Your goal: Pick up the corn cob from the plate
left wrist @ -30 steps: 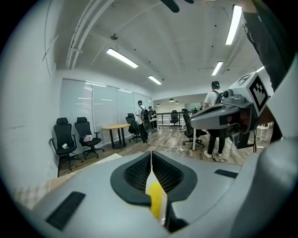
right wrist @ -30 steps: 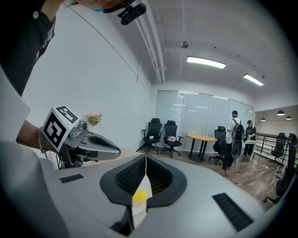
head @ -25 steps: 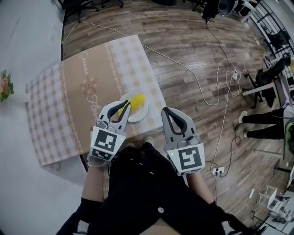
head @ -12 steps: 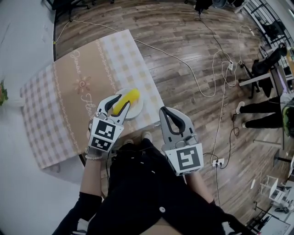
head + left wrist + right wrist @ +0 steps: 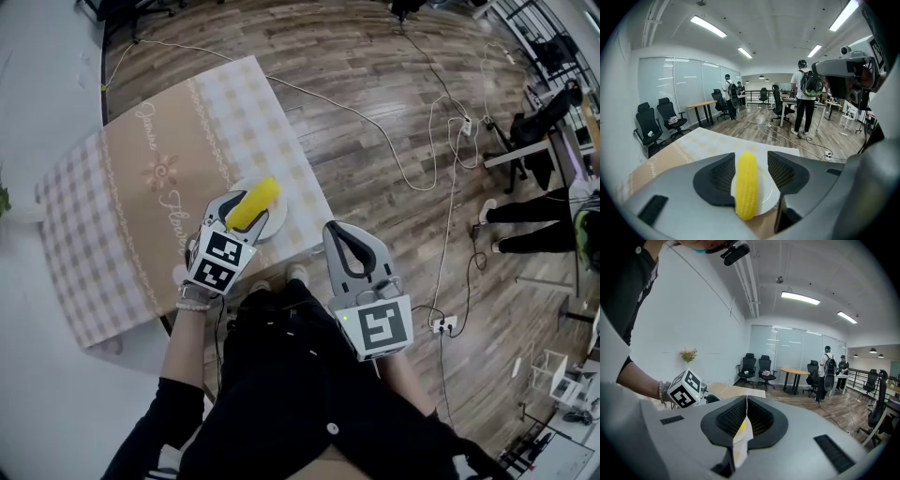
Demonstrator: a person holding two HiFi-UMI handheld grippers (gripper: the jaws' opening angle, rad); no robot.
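Office wood flooring surrounds a table covered by a checked tablecloth. 1 white plate sits on the cloth near the edge closest to the person. 1 corn cob lies on the plate. The left gripper is angled down over the plate's near side, aligned with the cob's long axis so that 1 pad passes each side. Its jaws are opening, and the cob stands between them, not yet clamped. The right gripper hangs to the plate's right, beyond the table edge. Its jaws are pressed together on nothing, which leaves the approach clear.
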